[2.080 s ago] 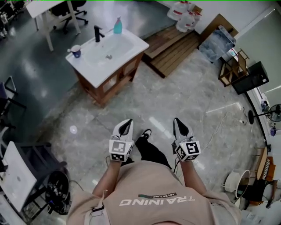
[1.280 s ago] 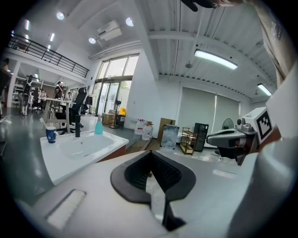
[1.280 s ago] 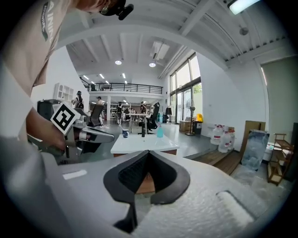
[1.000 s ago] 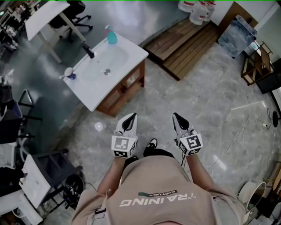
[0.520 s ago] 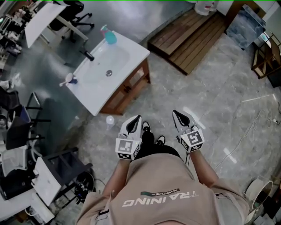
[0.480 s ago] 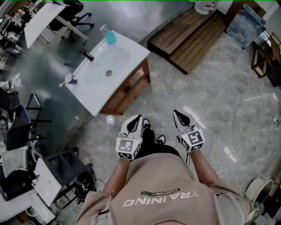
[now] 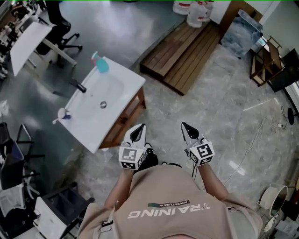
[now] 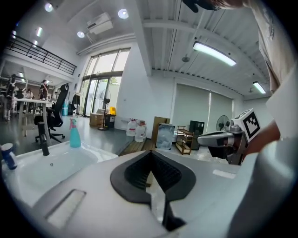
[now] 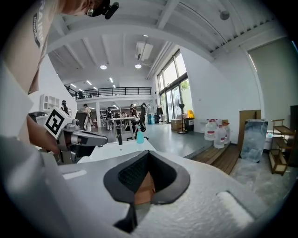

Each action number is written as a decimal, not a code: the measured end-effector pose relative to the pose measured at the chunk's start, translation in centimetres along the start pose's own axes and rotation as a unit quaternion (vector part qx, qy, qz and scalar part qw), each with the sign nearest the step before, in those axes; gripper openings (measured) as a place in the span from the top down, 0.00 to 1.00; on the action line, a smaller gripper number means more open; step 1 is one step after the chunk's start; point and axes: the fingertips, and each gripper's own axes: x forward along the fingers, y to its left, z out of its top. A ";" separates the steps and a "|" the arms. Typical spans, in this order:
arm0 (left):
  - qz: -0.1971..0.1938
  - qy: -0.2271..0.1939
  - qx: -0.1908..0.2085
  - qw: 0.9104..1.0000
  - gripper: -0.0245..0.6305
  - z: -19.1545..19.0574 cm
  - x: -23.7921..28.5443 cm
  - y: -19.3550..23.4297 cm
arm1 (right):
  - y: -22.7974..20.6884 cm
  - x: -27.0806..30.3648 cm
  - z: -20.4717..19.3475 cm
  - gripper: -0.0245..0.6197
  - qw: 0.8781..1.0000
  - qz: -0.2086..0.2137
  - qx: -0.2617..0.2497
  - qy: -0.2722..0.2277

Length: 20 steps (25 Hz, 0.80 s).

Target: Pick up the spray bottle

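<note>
The spray bottle (image 7: 100, 65), teal with a pink trigger, stands upright at the far corner of a white sink top (image 7: 126, 84) on a wooden cabinet. It also shows in the left gripper view as the spray bottle (image 8: 74, 135), and small in the right gripper view as the spray bottle (image 9: 139, 135). My left gripper (image 7: 138, 129) hangs by the sink's near corner, well short of the bottle, shut and empty. My right gripper (image 7: 185, 127) is level with it over the floor, shut and empty. The left gripper (image 8: 150, 157) and the right gripper (image 9: 148, 159) point roughly level.
A black faucet (image 7: 78, 86) and a cup with a toothbrush (image 7: 63, 115) stand on the sink top. Behind lie a wooden platform (image 7: 180, 51), water jugs (image 7: 194, 11) and shelving (image 7: 264, 60). A desk and chair (image 7: 56, 32) stand far left, and a cable (image 7: 247, 154) crosses the floor.
The person has walked forward: the sink now lies just left of the left gripper, closer than before. Both grippers kept side by side and stayed shut.
</note>
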 end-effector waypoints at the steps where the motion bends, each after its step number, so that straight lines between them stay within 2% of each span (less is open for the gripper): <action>1: -0.005 -0.007 0.004 1.000 0.94 0.8 0.7 0.6 | -0.4 0.9 0.6 0.96 1.000 -0.004 -0.003 -0.001; 6: -0.006 -0.017 0.013 1.000 0.94 2.6 3.2 5.1 | 0.0 5.0 4.8 0.96 0.998 -0.015 -0.043 -0.045; 9: 0.003 -0.026 0.013 1.000 0.94 3.6 4.7 7.5 | -0.3 7.7 5.8 0.96 0.996 -0.007 -0.070 -0.046; 16: 0.009 -0.007 -0.009 1.000 0.94 3.1 5.5 10.0 | -2.6 11.7 5.3 0.96 0.999 -0.004 -0.042 -0.012; 20: 0.051 -0.012 -0.021 0.998 0.94 3.4 6.0 12.6 | -2.5 15.2 5.4 0.96 0.999 0.026 -0.037 -0.006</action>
